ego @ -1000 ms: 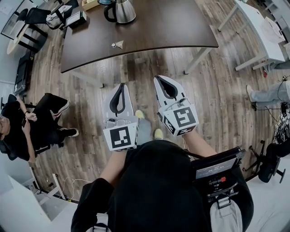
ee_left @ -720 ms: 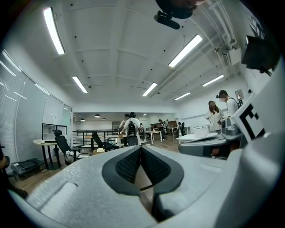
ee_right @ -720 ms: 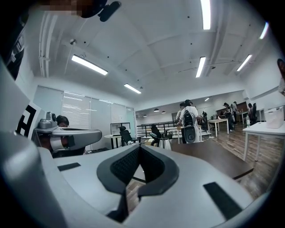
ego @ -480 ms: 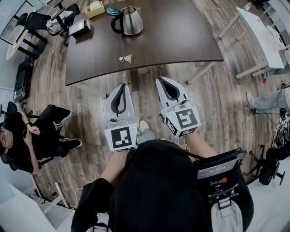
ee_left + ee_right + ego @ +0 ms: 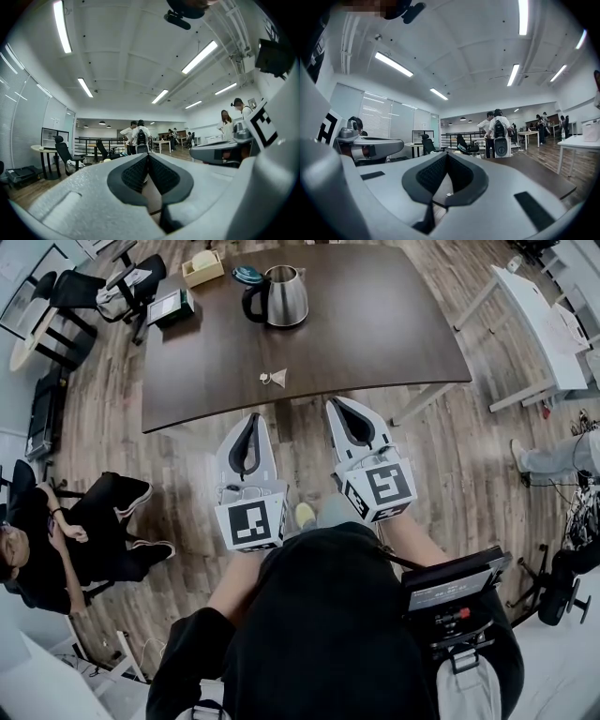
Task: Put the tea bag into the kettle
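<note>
The left gripper (image 5: 250,418) and right gripper (image 5: 336,403) are hovering just off the table's (image 5: 375,324) near edge, each closed and empty. The tea bag (image 5: 273,378) is lying near that edge, the kettle (image 5: 284,296) standing toward the far side.

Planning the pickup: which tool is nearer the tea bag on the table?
Left. The left tool sits just short of the table edge, almost straight below the tea bag in the head view; the right tool is farther off to its right.

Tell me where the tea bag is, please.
Head view, upper centre: the small white tea bag lies by the front edge of the dark brown table, before the steel kettle.
</note>
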